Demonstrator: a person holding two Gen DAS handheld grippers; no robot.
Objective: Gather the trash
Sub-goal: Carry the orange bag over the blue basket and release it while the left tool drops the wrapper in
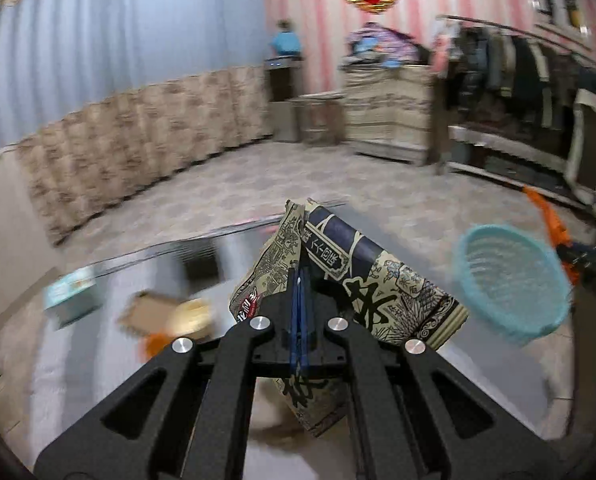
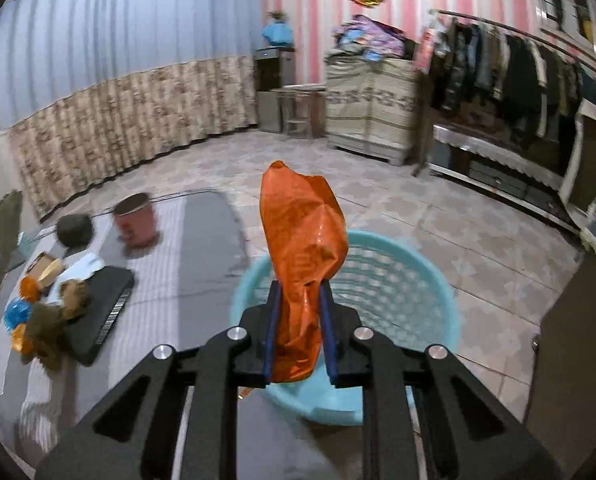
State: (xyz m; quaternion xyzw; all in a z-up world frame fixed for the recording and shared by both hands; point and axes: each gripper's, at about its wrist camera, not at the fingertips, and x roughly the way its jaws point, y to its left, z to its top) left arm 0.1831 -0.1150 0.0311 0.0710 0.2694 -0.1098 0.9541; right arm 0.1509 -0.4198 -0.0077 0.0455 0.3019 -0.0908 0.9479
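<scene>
In the left wrist view my left gripper (image 1: pixel 301 280) is shut on a printed beige and dark blue snack bag (image 1: pixel 361 276), held above the glossy table (image 1: pixel 178 264). A light blue mesh basket (image 1: pixel 509 280) is to its right. In the right wrist view my right gripper (image 2: pixel 299 292) is shut on a crumpled orange wrapper (image 2: pixel 301 240), held over the same blue basket (image 2: pixel 397 280), which looks empty.
More litter lies on the table at the left: a cardboard piece (image 2: pixel 46 268), orange and blue wrappers (image 2: pixel 18 312), brown scraps (image 2: pixel 58 312), a black flat device (image 2: pixel 98 312), a pink cup (image 2: pixel 136 220), a dark ball (image 2: pixel 74 230). A clothes rack (image 2: pixel 517 72) stands far right.
</scene>
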